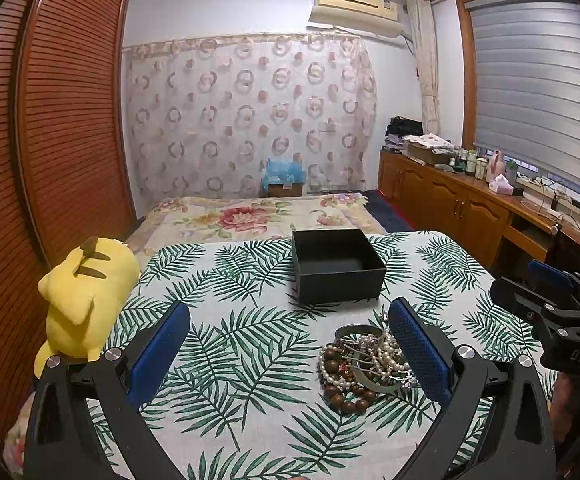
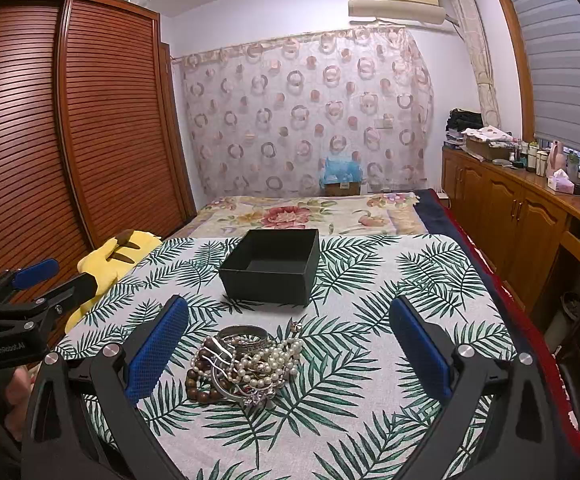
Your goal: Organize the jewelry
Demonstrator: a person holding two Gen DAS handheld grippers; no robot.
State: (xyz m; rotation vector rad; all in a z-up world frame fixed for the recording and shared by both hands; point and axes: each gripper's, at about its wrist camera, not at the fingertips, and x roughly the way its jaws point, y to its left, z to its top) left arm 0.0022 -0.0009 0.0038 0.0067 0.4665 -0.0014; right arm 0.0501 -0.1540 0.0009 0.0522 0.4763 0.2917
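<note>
Both the left gripper (image 1: 290, 344) and the right gripper (image 2: 290, 344) hang wide apart and hold nothing. The jewelry pile (image 2: 246, 364) lies tangled on the leaf-print cloth (image 2: 390, 280) at lower centre of the frame, with the empty black box (image 2: 270, 268) just above it. Because pearls, beads and bangles interlock, pinching one strand would likely drag others along and spill them short of the box
</note>
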